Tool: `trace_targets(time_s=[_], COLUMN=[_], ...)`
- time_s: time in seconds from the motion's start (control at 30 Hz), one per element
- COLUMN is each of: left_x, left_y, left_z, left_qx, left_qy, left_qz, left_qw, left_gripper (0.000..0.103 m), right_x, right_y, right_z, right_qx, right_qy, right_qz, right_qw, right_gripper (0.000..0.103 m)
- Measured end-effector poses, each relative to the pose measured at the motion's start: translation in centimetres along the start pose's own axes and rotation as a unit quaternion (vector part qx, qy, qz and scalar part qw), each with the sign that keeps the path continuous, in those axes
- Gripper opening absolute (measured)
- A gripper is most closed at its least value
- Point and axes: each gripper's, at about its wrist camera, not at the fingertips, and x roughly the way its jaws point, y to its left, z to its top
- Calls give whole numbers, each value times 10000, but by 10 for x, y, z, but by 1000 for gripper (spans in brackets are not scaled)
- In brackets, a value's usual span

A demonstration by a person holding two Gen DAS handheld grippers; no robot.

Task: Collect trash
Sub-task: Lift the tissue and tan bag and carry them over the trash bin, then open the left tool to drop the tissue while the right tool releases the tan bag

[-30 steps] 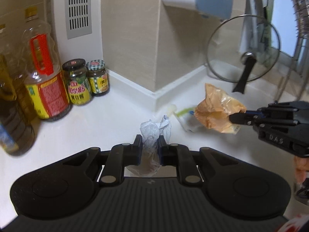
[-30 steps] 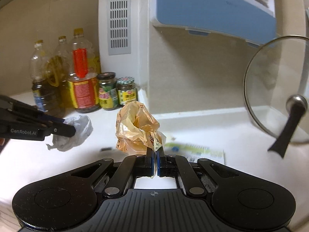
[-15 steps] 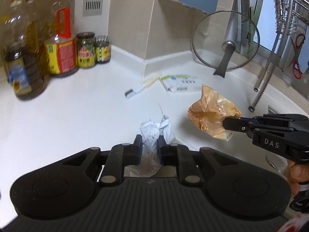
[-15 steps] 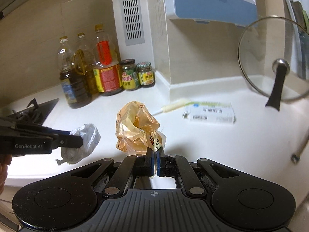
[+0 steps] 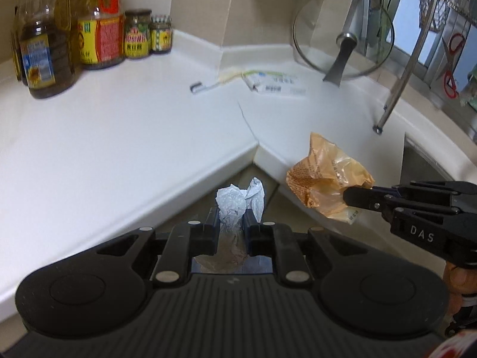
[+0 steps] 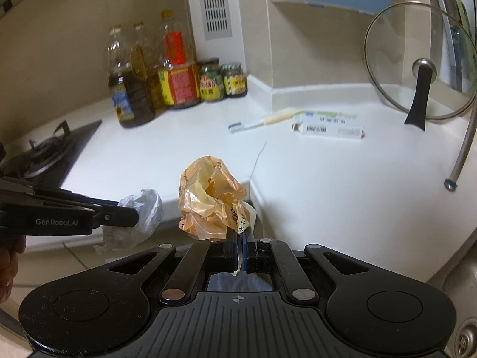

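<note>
My left gripper (image 5: 232, 217) is shut on a crumpled white plastic bag (image 5: 238, 201), held off the counter's front edge above the floor; the bag also shows in the right wrist view (image 6: 138, 219). My right gripper (image 6: 240, 241) is shut on a crumpled orange plastic bag (image 6: 210, 201), also in front of the counter's inner corner; it shows in the left wrist view (image 5: 325, 182). A toothbrush (image 6: 259, 120) and a flat white printed box (image 6: 331, 126) lie on the white counter (image 6: 179, 155) near the back wall.
Oil bottles (image 6: 131, 89) and two jars (image 6: 223, 80) stand at the back left. A gas hob (image 6: 44, 149) is at the left. A glass pot lid (image 6: 417, 65) leans at the back right beside a metal rack leg (image 6: 462, 155). Tiled floor (image 6: 71, 256) lies below.
Both grippers have pulled back from the counter with their bags, past its front edge. The toothbrush and box stay on the counter.
</note>
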Motion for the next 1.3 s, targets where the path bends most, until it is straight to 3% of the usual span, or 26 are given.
trace_targets(time_s=[0.3, 0.77, 1.3], left_x=[19, 68, 114], left_y=[-2, 23, 32], left_z=[-26, -59, -82], left_qx=[52, -297, -547], left_qy=[463, 1226, 1657], left_qz=[203, 469, 496], left_qw=[9987, 9909, 9834], left_gripper=[14, 14, 15], right_x=[17, 62, 105], right_y=[10, 4, -11], right_z=[-28, -56, -76], right_qx=[-94, -64, -100], right_qy=[392, 949, 1525], right_qz=[-65, 16, 43], right_qw=[9992, 9955, 9882], right_gripper=[3, 3, 3])
